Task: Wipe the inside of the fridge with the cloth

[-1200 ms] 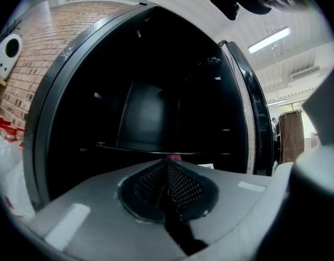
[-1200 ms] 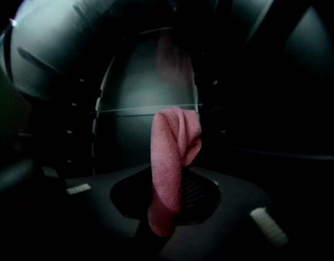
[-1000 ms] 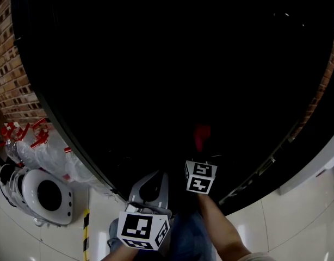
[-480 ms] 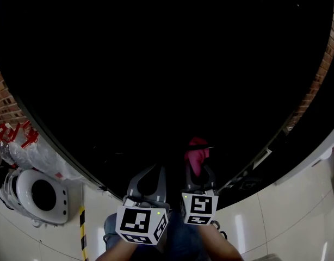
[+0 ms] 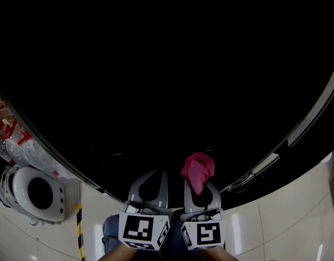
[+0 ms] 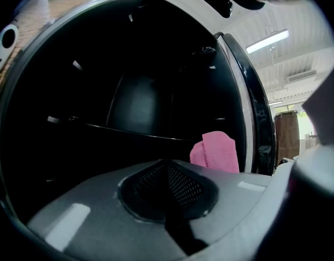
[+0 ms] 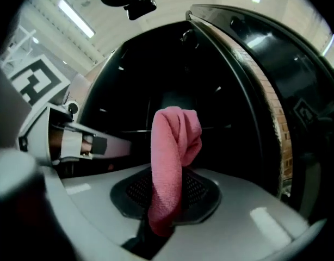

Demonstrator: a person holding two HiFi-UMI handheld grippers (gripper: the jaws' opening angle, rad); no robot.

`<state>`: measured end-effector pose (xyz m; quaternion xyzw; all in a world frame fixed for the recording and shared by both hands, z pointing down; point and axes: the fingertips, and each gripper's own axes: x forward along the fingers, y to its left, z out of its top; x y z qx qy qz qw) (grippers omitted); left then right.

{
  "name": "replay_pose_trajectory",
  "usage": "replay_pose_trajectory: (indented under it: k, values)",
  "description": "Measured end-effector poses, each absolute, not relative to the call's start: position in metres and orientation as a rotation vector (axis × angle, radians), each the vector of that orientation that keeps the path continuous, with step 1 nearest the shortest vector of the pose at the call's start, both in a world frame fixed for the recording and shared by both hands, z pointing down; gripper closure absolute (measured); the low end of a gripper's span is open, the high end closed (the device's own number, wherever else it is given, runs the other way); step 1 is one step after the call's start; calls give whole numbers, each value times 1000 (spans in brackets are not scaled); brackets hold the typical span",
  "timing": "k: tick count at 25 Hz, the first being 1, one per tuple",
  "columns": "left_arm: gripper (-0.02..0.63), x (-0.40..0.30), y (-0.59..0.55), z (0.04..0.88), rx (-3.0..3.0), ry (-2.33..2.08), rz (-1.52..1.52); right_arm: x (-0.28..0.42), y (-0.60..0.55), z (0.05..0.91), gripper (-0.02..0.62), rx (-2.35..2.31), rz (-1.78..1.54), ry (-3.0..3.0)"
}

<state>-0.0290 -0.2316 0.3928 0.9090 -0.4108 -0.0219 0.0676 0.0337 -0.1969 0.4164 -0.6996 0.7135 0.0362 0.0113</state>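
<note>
One pink cloth stands bunched above the right tongs, which pinch its lower end so the free end leads toward the dark open fridge. Just beside them, the left tongs are closed on nothing, probably idle.

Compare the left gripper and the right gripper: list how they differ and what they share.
The right gripper is shut on the pink cloth; the left gripper is shut, empty. The right gripper's marker cube bears a different pattern from the left gripper's. Both point into the dark fridge, side by side.
</note>
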Motion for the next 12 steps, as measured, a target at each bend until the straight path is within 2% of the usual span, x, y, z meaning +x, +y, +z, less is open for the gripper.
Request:
replay_pose_trajectory:
  k: [6,12]
  values:
    - [598,-42,-215,372,2690,-1265,-49,9,-183,373,531,-2099,122,2311]
    - [598,-59,-187,291,2648,-1317,-54,-11,-156,286,531,-2032,91,2382]
